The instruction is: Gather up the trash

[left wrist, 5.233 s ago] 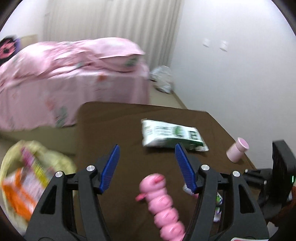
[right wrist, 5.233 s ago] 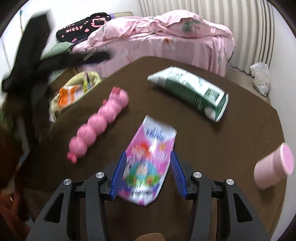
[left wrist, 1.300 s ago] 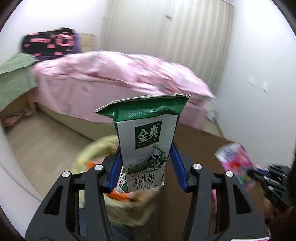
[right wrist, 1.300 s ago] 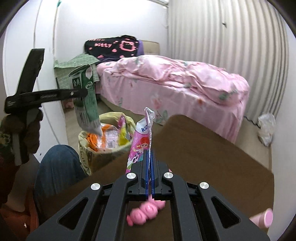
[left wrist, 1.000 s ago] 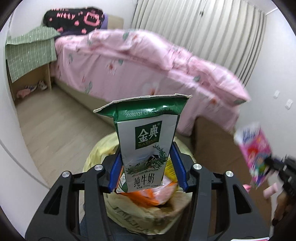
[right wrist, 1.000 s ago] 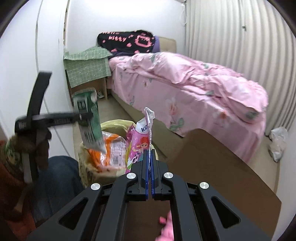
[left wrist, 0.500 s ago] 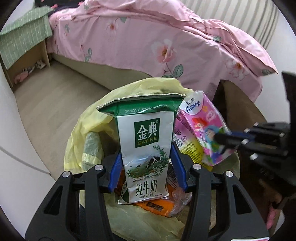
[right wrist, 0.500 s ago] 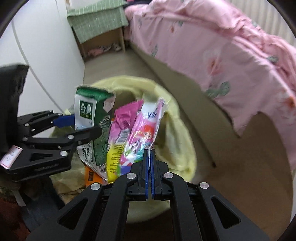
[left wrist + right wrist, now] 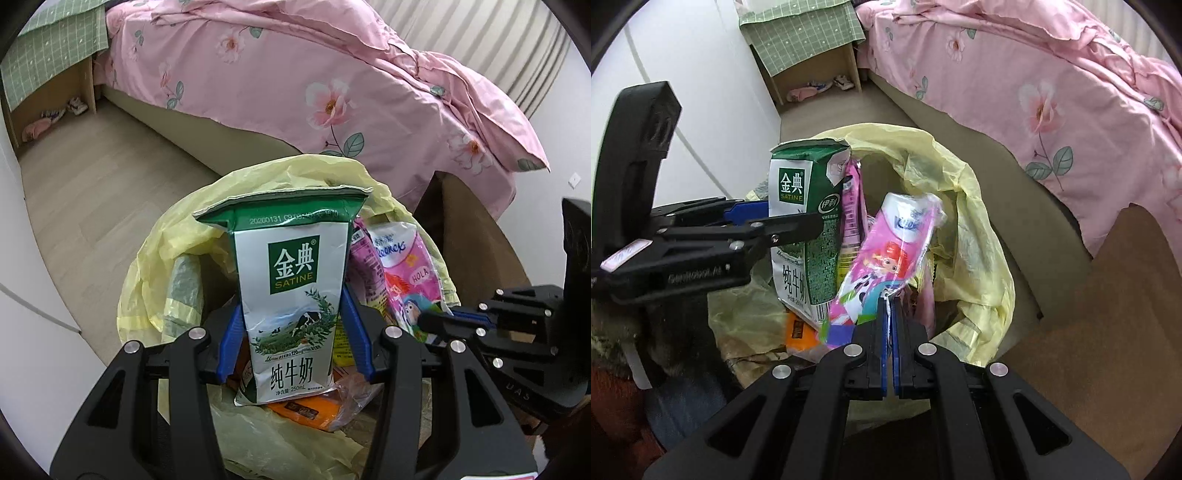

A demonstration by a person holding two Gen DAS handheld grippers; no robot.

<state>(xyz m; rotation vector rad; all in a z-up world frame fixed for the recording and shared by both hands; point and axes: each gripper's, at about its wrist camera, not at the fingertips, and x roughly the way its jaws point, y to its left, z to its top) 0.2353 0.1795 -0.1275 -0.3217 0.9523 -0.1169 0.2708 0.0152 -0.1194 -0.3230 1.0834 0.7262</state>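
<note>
Left gripper is clamped on the milk carton, blue pads squeezing its lower half from both sides, carton upright with the torn top up. Held that way it hangs straight over the mouth of the yellow trash bag, so letting go should drop it right in. Carton bottom is already at or just below rim level, over an orange wrapper lying in the bag.

Right gripper is pressed together on the lower edge of the pink tissue pack, jaws nearly touching since the pack is flat and thin. Pack tilts up and away from the gripper, its top end over the bag opening, just beside the carton. In the left wrist view the same pack sits right of the carton, touching or almost touching the bag's right rim. Both pieces look lined up for release; judging by this, the drop is the step in hand. Risk: the pack is near the rim and could slide outside.

More wrappers stand in the bag between the two items, a magenta one against the carton side.

Right of the bag, the brown table edge. Beyond, wood floor, then the pink floral bed, and a nightstand with a green checked cloth at the far left.
</note>
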